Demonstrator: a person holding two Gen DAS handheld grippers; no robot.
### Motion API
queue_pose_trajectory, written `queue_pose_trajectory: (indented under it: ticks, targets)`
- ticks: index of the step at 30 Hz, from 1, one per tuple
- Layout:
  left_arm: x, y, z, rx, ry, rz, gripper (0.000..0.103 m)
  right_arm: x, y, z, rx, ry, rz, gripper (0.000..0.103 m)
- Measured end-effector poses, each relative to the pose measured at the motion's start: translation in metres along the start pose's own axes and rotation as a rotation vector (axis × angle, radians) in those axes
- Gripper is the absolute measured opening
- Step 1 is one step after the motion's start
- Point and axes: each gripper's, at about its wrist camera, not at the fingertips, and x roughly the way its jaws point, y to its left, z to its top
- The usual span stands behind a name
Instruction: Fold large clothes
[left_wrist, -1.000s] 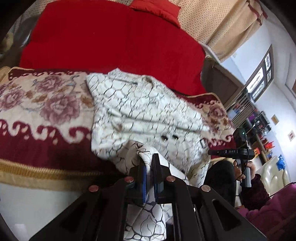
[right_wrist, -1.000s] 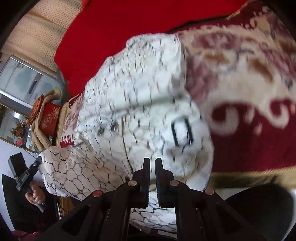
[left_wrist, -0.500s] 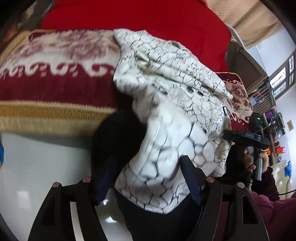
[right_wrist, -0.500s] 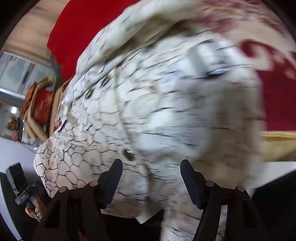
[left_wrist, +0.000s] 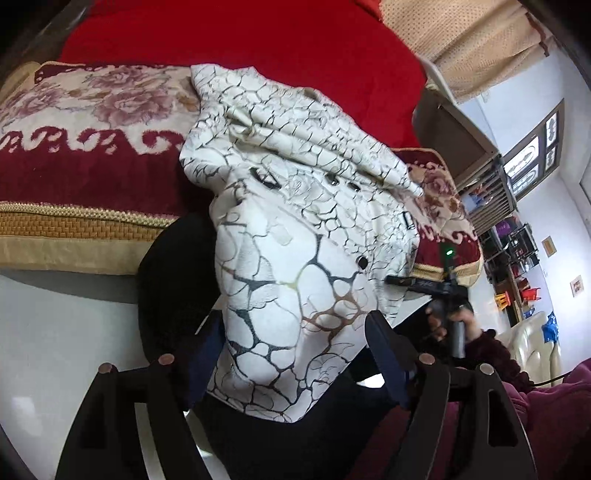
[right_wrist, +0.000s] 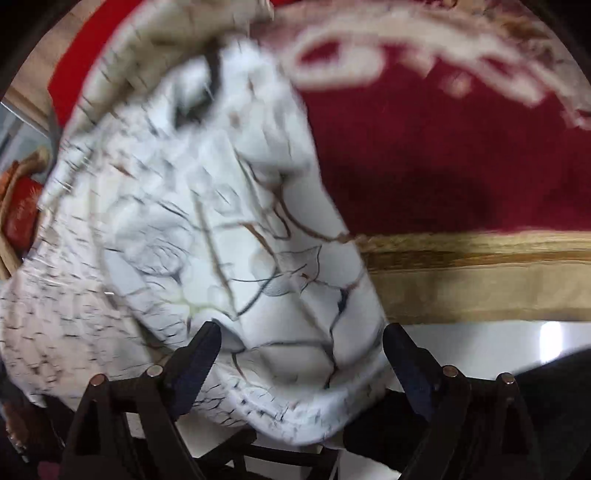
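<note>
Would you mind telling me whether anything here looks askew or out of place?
Yes: the white crackle-patterned garment lies bunched, and its lower part droops off the gold-trimmed edge of the red floral blanket instead of lying flat. Both grippers' jaws are opening, with cloth hanging between them.

The garment (left_wrist: 295, 229) is soft cloth, matt cream with a crackle print and small shiny metal snaps. The blanket (left_wrist: 92, 122) beneath looks plush and woven, with a ribbed golden border. The floor (left_wrist: 55, 325) is glossy and smooth.
</note>
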Motion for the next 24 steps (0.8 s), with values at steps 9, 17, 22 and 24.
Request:
queue_pose_trajectory:
  ticks: [9,17,22,24]
  targets:
    - [0.013,-0.012,-0.003,0.078,0.027,0.002,0.047,-0.013,0.009,-0.007,-0.119,0.017,0.207,0.023]
    - [0.015,-0.02,-0.006,0.09,0.034,-0.015,0.066,0.013,0.024,0.006,-0.153,0.034,0.168,0.052]
    - [0.007,-0.026,0.004,0.133,0.004,-0.041,0.009,-0.007,0.044,0.008,-0.215,0.035,0.208,0.01]
    - [-0.003,-0.028,0.014,0.125,-0.03,-0.095,0.007,-0.036,0.059,0.01,-0.26,-0.01,0.262,0.009]
